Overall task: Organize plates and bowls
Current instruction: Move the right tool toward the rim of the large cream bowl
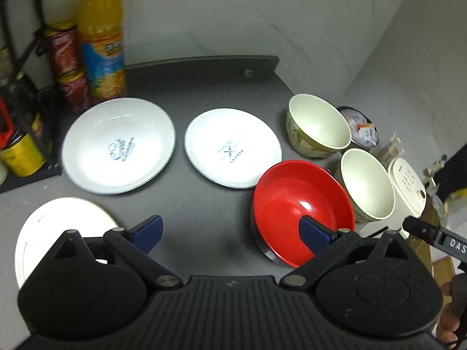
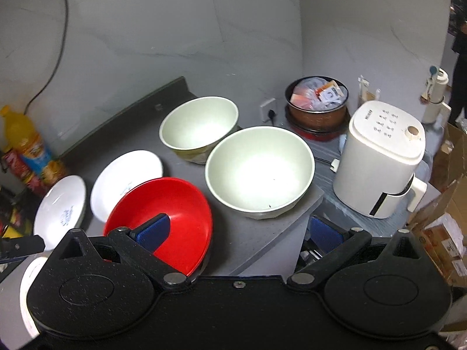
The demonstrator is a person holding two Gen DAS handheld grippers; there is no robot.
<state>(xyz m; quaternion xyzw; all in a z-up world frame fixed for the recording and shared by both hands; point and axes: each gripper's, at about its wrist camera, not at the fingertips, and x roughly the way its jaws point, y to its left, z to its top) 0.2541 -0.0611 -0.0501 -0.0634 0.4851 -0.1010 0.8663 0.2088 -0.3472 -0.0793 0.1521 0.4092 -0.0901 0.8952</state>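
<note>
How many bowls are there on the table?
3. The red bowl sits nearest, in front. One cream bowl is just right of it, and the other cream bowl is behind, near the wall. None looks stacked, though one could be hidden.

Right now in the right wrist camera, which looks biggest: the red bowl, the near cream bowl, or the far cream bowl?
1. Near cream bowl and red bowl: about equal, and the red one is nearer the camera, so unsure.
2. Far cream bowl: smallest-looking, but farthest away.

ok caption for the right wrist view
Open right gripper over a red bowl and two cream bowls on a grey counter.
</note>
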